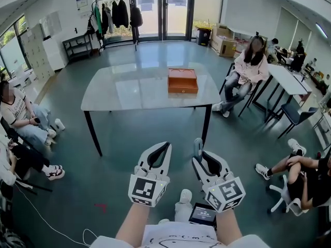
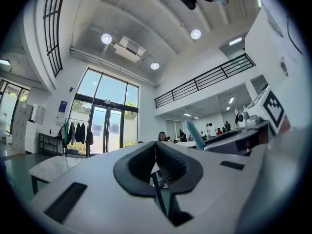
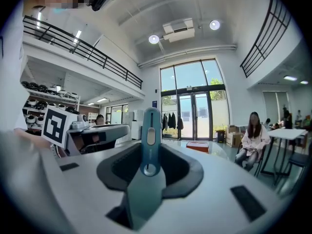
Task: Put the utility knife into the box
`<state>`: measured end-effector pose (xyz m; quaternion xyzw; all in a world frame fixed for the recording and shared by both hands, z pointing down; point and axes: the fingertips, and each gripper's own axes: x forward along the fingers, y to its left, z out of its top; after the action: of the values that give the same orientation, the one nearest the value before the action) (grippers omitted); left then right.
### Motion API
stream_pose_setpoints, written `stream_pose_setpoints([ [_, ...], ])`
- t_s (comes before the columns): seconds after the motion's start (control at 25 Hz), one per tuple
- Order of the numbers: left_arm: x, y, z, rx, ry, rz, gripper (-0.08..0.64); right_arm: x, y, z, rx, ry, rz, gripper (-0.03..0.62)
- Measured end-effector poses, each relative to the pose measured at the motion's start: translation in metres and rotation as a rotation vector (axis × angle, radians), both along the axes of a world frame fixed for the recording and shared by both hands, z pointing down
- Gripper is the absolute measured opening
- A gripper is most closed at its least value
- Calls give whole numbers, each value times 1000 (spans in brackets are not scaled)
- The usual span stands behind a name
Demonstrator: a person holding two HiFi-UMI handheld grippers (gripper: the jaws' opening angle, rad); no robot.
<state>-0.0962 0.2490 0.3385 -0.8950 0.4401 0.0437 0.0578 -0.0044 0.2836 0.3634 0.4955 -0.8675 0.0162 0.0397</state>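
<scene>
An orange box (image 1: pixel 182 80) lies closed on the far right part of a pale table (image 1: pixel 129 93), well ahead of both grippers. My right gripper (image 1: pixel 199 157) is shut on a blue utility knife (image 1: pixel 198 146), which stands up between its jaws. In the right gripper view the knife (image 3: pixel 150 133) rises from the right gripper (image 3: pixel 149 152), with the box (image 3: pixel 198 146) small beyond it. My left gripper (image 1: pixel 166 145) hangs beside the right one, over the floor, short of the table. In its own view the left gripper (image 2: pixel 156 146) has its tips together and holds nothing.
People sit on chairs at the left (image 1: pixel 21 119), at the right (image 1: pixel 250 70) and at the lower right (image 1: pixel 302 173). A second table (image 1: pixel 287 80) stands at the right. A small screen (image 1: pixel 202 214) hangs near my body. Green floor lies between me and the table.
</scene>
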Motion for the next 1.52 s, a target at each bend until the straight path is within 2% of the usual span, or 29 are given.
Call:
stream_pose_setpoints([
  [0.6, 43, -120, 0, -14, -12, -21, 15, 36, -127, -3, -5, -10, -61, 132],
  [1.04, 85, -203, 11, -38, -1, -84, 15, 84, -214, 3, -17, -15, -114, 132],
  [1.28, 103, -230, 19, -44, 5, -119, 15, 107, -243, 13, -33, -20, -135, 132],
  [1.52, 103, -236, 23, -47, -4, -132, 15, 107, -251, 15, -32, -37, -148, 132],
])
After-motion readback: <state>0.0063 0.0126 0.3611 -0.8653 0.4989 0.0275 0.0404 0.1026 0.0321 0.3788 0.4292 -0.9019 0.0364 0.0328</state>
